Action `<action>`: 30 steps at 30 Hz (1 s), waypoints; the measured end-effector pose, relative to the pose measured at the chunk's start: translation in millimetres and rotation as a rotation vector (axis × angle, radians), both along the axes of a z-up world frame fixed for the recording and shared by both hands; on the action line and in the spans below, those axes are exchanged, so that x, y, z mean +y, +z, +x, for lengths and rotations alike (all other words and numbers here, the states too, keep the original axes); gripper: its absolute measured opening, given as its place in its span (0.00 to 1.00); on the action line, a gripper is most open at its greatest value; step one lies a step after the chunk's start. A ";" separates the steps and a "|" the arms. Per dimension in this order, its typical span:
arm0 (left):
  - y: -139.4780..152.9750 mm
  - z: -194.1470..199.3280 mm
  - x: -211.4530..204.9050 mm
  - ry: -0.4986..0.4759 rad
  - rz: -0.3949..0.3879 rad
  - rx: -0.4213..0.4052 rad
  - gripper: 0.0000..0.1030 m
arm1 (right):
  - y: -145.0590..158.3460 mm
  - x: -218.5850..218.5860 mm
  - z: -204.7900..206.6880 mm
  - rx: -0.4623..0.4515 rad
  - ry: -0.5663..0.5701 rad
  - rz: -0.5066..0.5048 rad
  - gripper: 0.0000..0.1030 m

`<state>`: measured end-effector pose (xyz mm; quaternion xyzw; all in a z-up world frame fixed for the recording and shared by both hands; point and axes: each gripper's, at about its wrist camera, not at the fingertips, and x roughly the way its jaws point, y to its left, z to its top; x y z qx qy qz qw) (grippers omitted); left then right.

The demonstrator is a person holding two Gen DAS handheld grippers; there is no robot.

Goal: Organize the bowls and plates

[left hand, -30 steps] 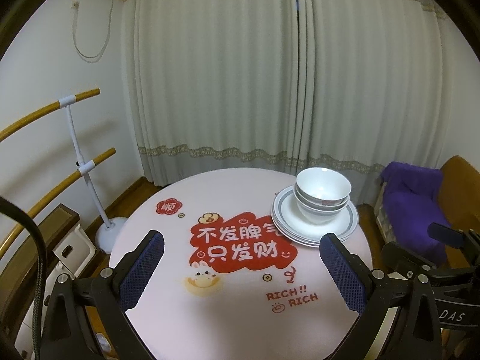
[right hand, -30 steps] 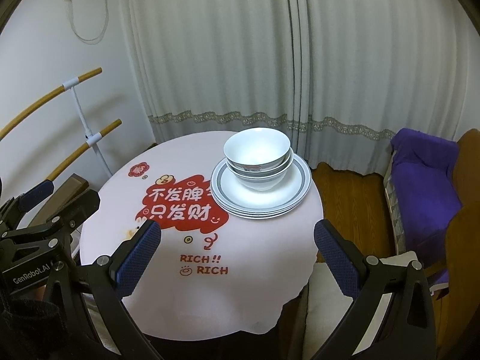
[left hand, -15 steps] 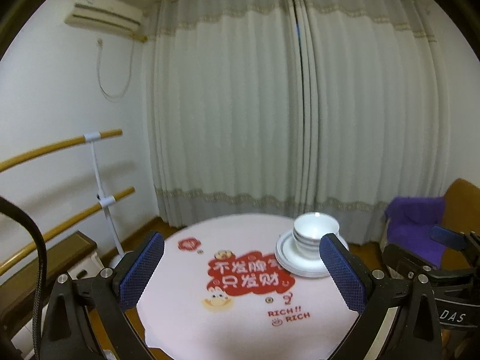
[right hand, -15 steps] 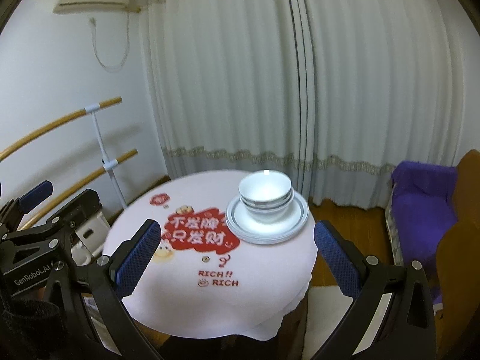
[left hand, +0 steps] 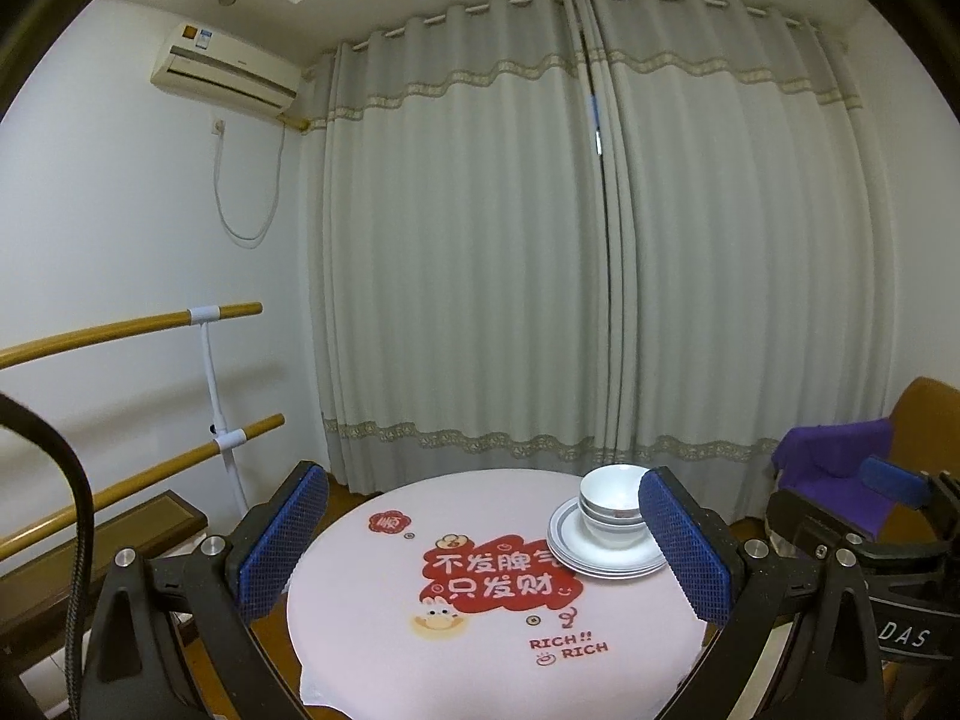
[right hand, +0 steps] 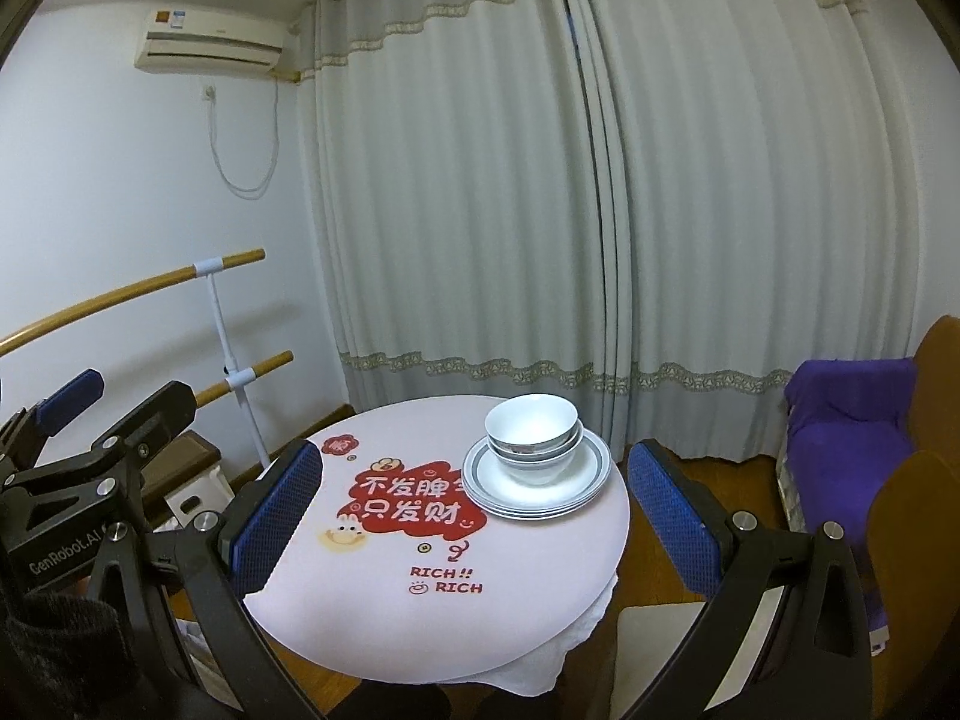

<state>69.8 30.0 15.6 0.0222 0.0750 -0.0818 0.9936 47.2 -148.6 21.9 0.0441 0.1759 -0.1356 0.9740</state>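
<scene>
**Hovering back from the table, both grippers empty**

Looking at a round table (left hand: 420, 648) under a pale pink cloth with a red cartoon print and "RICH!! RICH" lettering. Stacked bowls (left hand: 612, 507) sitting nested inside each other on top of a stack of plates (left hand: 576, 558) with grey rims, all parked on the far right part of the tabletop, just right of the red print. Same pile in the right wrist view: bowls (right hand: 533, 438) on plates (right hand: 591, 474).

Left gripper (left hand: 480, 552) held wide apart, blue pads clamped on nothing, well short of the dishes. Right gripper (right hand: 474, 525) likewise spread wide and empty, also well apart from the pile.

Behind it all: long pale curtains (left hand: 600, 270), wall air conditioner (left hand: 225, 69), wooden rails (left hand: 120, 327) on the left, purple cloth (right hand: 852, 414) draped over a chair on the right.
</scene>
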 end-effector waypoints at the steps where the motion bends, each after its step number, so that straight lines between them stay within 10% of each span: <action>1: -1.2 3.2 -1.0 0.000 0.000 0.000 0.99 | -0.3 0.1 -0.5 0.001 0.001 0.003 1.00; 30: 4.1 20.3 -1.7 0.000 0.003 0.006 0.99 | -0.2 -1.3 -3.1 0.008 0.003 0.016 1.00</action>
